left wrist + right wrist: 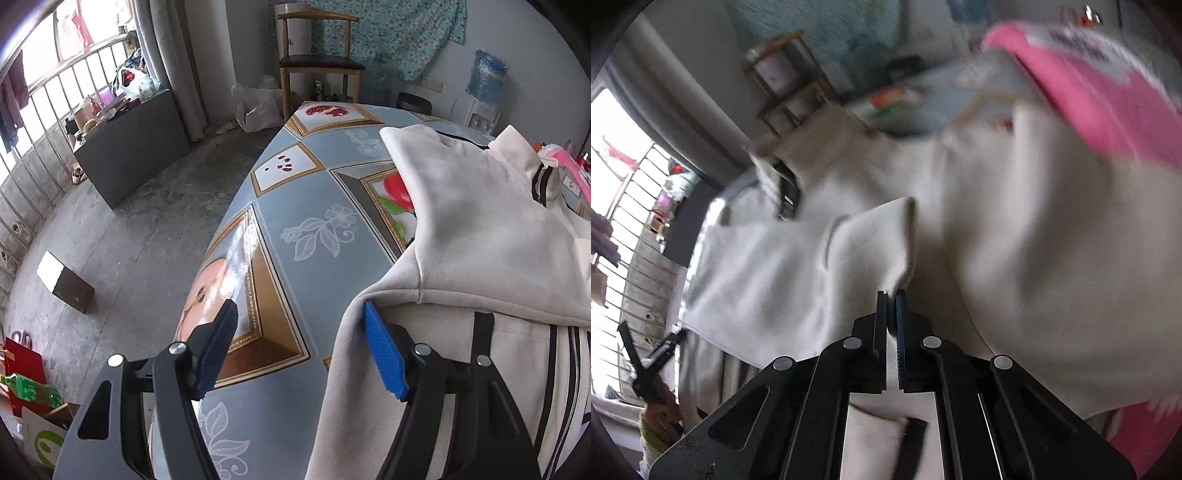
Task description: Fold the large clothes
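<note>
- Cream sweatshirt (pixel 480 229) with black stripes lies spread over the right side of a table (pixel 295 206) covered in a blue oilcloth printed with framed fruit pictures and white flowers.
- Left gripper (pixel 303 350) hangs over the table's near edge with its jaws standing wide apart and nothing between them; its right blue pad (pixel 384 354) sits just beside a fold of the sweatshirt's edge, though whether it touches the cloth cannot be told.
- Right gripper (pixel 891 295) is closed tight on a fold of the same sweatshirt (pixel 1015 240), a strip of pale cloth pinched between its fingers; this view is blurred.
- Pink garment (pixel 1089 92) lies at the far right of the table, beyond the sweatshirt.
- Wooden chair (pixel 317 62) stands past the table's far end, against a wall hung with a patterned teal cloth (pixel 388 33).
- Barred window (pixel 48 110) fills the left side of the room, above a bare concrete floor (pixel 140 229).
</note>
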The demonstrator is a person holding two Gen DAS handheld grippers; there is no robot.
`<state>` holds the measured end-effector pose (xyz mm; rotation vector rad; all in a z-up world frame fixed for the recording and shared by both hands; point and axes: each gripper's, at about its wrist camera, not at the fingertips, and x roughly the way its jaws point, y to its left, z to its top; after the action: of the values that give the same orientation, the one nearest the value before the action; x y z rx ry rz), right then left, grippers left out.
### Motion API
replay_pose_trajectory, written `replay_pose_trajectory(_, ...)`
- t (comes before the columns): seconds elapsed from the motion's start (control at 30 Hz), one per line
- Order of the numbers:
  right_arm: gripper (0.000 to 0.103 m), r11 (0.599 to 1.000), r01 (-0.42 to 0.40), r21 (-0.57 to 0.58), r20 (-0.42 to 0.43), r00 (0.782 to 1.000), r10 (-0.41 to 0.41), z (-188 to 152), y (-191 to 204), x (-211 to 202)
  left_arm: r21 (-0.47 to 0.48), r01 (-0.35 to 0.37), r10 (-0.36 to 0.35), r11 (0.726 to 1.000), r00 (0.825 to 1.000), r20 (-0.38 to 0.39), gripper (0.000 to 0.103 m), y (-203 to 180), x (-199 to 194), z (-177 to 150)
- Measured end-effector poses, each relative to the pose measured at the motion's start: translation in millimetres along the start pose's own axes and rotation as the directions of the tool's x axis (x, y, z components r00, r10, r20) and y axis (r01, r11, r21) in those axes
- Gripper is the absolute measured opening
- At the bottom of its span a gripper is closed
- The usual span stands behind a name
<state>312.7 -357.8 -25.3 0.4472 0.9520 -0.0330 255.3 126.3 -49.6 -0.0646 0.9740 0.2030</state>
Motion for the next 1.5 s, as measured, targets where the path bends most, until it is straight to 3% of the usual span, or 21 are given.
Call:
replay_pose_trajectory(0.07,0.004,1.0,0.016,0.002,-0.003,1.0,-0.016,3,-1,-2,-0.009,0.002,-0.002,1.0,1.0,0.003,0.069,1,0,-1)
replay_pose_trajectory(0.2,0.007,0.99,0.139,-0.007,-0.093,0.986,-0.139,-3,-17,16,-0.023,0.009,-0.009,1.0,1.0,0.006,0.07,2,1,-1)
replay_pose_trajectory(0.37,0.019,0.981,0.19,-0.032,-0.005,0.982,-0.19,-5,-11,-13,-0.032,0.018,-0.018,0.999,1.0,0.004,0.07,4,2,-2)
replay_pose_trajectory(0.47,0.019,0.985,0.158,-0.064,0.042,0.987,-0.156,0,5,-24,-0.021,0.021,-0.021,1.0,1.0,-0.001,0.07,3,0,-2)
replay_pose_trajectory(0.57,0.019,0.987,0.105,-0.122,0.026,0.994,-0.102,4,32,-7,-0.019,0.04,-0.04,0.999,0.999,-0.009,0.07,5,-5,-4)
replay_pose_trajectory(0.73,0.021,0.975,0.124,-0.183,-0.05,0.99,-0.135,-3,52,50,-0.005,0.055,-0.055,0.998,0.998,0.017,0.07,16,-34,-12)
replay_pose_trajectory(0.77,0.022,0.971,0.142,-0.193,-0.011,0.989,-0.146,-4,53,53,-0.004,0.06,-0.06,0.998,0.998,0.029,0.07,20,-42,-12)
replay_pose_trajectory(0.87,0.022,0.977,0.133,-0.164,-0.024,0.99,-0.139,-4,51,50,-0.005,0.078,-0.077,0.997,0.995,0.067,0.07,27,-62,-9)
replay_pose_trajectory(0.97,0.035,0.984,0.117,-0.136,-0.013,0.993,-0.119,-7,51,37,-0.002,0.116,-0.115,0.993,0.989,0.093,0.07,23,-80,3)
replay_pose_trajectory(1.03,0.044,0.985,0.102,-0.139,0.006,0.995,-0.102,-14,54,24,0.008,0.15,-0.15,0.989,0.984,0.1,0.07,14,-89,10)
replay_pose_trajectory(1.13,0.047,0.984,0.1,-0.146,0.005,0.995,-0.101,-28,59,14,0.054,0.192,-0.196,0.98,0.977,0.087,0.07,-20,-95,24)
replay_pose_trajectory(1.3,0.05,0.966,0.18,-0.187,-0.017,0.982,-0.186,-44,65,36,0.149,0.264,-0.267,0.953,0.964,-0.001,0.074,-88,-68,36)
replay_pose_trajectory(1.4,0.05,0.941,0.242,-0.238,0.011,0.969,-0.247,-49,74,38,0.217,0.231,-0.223,0.949,0.973,-0.057,0.074,-126,-31,34)
replay_pose_trajectory(1.5,0.051,0.947,0.245,-0.208,0.019,0.969,-0.246,-52,77,24,0.235,0.21,-0.195,0.949,0.977,-0.085,0.074,-140,-18,30)
